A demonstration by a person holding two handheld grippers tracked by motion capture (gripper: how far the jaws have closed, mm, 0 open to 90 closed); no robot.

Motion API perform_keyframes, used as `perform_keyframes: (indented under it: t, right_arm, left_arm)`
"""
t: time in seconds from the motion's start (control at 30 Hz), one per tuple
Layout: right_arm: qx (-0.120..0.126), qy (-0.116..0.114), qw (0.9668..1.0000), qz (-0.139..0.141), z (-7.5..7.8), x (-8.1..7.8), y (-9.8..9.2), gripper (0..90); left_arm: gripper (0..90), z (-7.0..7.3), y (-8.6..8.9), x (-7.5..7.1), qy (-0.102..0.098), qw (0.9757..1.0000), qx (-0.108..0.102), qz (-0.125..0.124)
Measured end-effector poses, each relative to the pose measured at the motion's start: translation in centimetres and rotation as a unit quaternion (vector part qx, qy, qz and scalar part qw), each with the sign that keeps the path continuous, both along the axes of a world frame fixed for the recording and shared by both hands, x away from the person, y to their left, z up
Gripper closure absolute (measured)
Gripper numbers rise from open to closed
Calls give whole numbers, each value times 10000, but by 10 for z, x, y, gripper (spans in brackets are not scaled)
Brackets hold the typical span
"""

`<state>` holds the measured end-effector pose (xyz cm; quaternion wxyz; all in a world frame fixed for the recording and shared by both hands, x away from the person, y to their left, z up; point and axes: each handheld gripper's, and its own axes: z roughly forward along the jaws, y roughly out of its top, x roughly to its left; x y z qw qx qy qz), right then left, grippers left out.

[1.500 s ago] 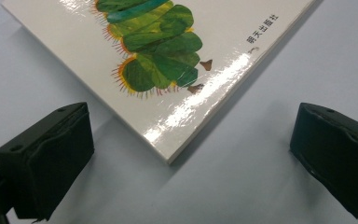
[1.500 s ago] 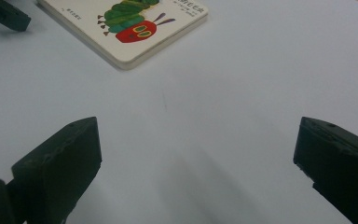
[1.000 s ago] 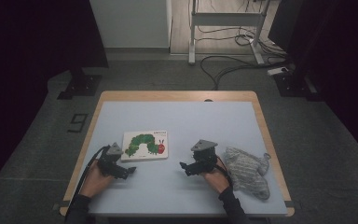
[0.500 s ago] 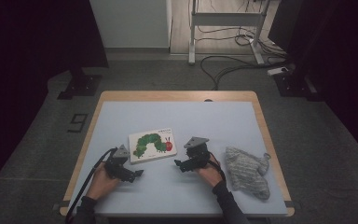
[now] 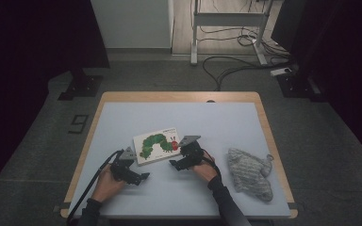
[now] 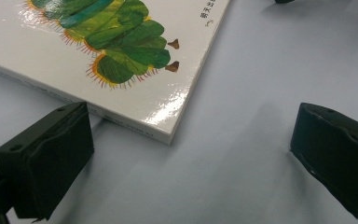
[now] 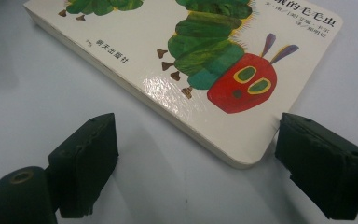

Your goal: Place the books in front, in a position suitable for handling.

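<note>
A picture book (image 5: 158,145) with a green caterpillar and a red head on its white cover lies flat on the pale blue table (image 5: 217,117), a little left of the middle and toward the person's side, turned slightly askew; the left gripper (image 5: 141,177) sits low just beside the book's near left corner, held in the left hand (image 5: 106,181), its jaws standing wide apart with nothing clamped; in the left gripper view the book (image 6: 121,60) reaches down between them, its corner over bare table, one jaw close by the book's edge, though contact there cannot be told; the right gripper (image 5: 174,163), held in the right hand (image 5: 205,168), sits at the book's near right corner; its jaws have just been closing yet stand apart, and in the right gripper view the rounded corner of the book (image 7: 205,79) lies between them, one jaw just beside the edge near the red head, the other well clear; a grey knitted cloth (image 5: 250,172) lies crumpled near the table's right edge, well apart from the book.
</note>
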<state>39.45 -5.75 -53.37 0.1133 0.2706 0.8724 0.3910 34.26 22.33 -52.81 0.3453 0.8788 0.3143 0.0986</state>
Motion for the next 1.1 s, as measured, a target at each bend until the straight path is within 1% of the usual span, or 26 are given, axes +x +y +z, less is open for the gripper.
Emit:
perform_keyframes:
  t: [0.17, 0.3, 0.47, 0.63, 0.73, 0.8, 0.87, 0.93, 1.0, 1.03, 1.1]
  right_arm:
    - [122, 60, 9999, -35, 0, 0, -3, 148]
    - [40, -10, 10000, -28, 0, -3, -3, 148]
    - [56, 4, 10000, -45, 0, -9, -7, 147]
    - [163, 107, 9997, -112, 0, -19, -14, 148]
    - [176, 165, 9997, -97, 1, -26, -19, 148]
    - [172, 168, 9997, -106, 1, -30, -22, 148]
    - [167, 179, 9996, -114, 1, -35, -26, 148]
    - [160, 182, 9996, -122, 1, -41, -30, 148]
    - [163, 155, 9996, -149, 1, -47, -34, 148]
    - [149, 141, 9997, -167, 1, -50, -36, 149]
    - [137, 131, 9996, -185, 1, -54, -38, 158]
  left_arm:
    - [0, 0, -1, -2, 9, 10000, 21, -7]
    - [0, 0, -3, -6, -10, 9999, 87, -98]
    - [0, 1, -6, -14, 83, 9997, 66, -237]
    - [0, 1, -11, -25, 102, 9995, 20, -296]
    - [0, 1, -15, -34, 78, 9994, 21, -326]
    - [0, 1, -18, -40, 103, 9993, 10, -371]
    - [0, 1, -21, -45, 169, 9990, -67, -420]
    - [0, 2, -25, -51, 202, 9987, -86, -467]
    - [0, 2, -29, -57, 180, 9984, -45, -530]
    - [0, 1, -30, -59, 183, 9984, -64, -529]
    - [0, 2, -31, -59, 188, 9980, -13, -601]
